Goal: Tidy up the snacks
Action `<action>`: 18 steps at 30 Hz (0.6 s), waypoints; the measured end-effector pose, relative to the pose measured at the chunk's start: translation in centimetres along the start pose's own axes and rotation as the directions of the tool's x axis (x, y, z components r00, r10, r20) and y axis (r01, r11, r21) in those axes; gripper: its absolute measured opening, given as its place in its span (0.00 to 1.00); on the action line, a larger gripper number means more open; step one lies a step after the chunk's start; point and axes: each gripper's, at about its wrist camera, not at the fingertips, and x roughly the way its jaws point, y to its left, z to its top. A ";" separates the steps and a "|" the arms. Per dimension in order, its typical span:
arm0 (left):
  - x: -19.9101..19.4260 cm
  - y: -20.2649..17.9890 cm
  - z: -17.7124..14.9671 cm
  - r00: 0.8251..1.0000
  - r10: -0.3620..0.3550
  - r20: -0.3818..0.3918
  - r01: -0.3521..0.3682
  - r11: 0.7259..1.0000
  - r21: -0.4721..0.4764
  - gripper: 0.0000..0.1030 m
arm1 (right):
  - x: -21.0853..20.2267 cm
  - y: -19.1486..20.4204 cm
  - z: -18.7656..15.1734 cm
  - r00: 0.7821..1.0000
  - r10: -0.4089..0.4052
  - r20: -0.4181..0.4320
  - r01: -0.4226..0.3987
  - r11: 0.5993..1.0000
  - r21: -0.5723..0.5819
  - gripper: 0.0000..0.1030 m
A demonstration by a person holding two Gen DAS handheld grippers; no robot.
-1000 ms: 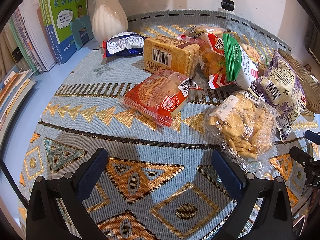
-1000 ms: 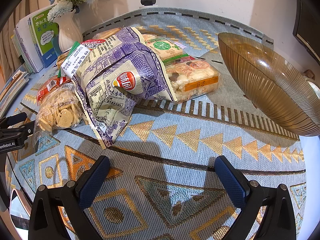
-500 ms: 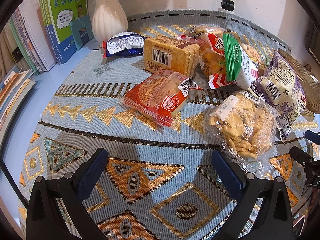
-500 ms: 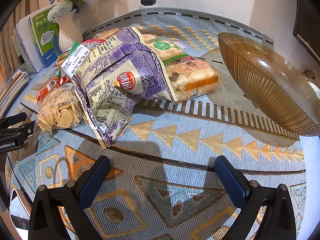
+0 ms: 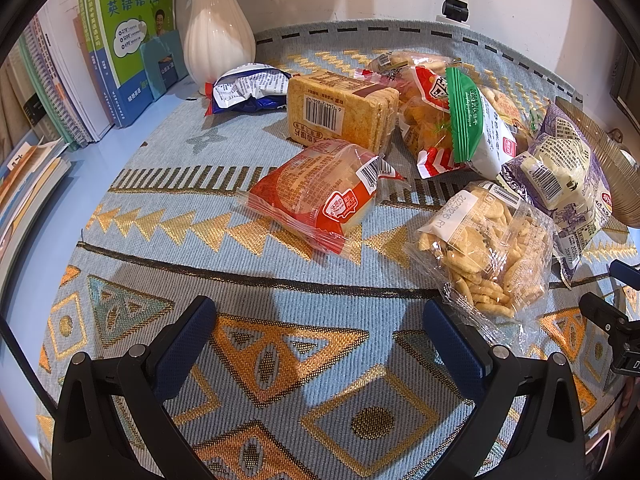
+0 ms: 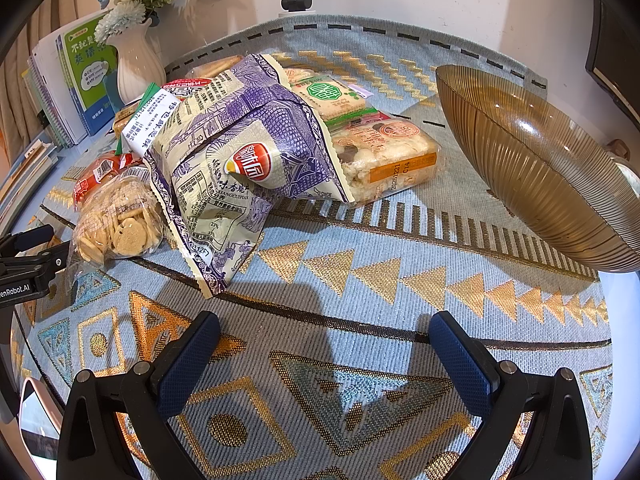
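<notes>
We log the left gripper (image 5: 320, 330) and right gripper (image 6: 324, 346) both spread wide, empty, over the woven patterned cloth (image 6: 360, 280). Crinkly snack packets (image 6: 240, 152) are heaped at 11 o'clock; ribbed amber glass bowl (image 6: 540, 168) at 2 o'clock. White wall behind.

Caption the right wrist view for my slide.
Open right gripper faces a purple chip bag beside an amber glass bowl.

Ahead of you the snack packets (image 5: 400, 152) lie heaped on the patterned cloth (image 5: 280, 344), with the ribbed bowl (image 6: 540, 168) to their right. The vase (image 5: 218, 24) and books (image 5: 120, 40) stand behind them on the left.
</notes>
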 end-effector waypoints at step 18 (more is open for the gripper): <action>0.0 0.0 0.0 1.000 0.000 0.000 0.000 1.000 0.000 1.00 | -0.2 -0.3 -0.1 1.000 0.016 0.002 -0.016 1.000 -0.005 1.00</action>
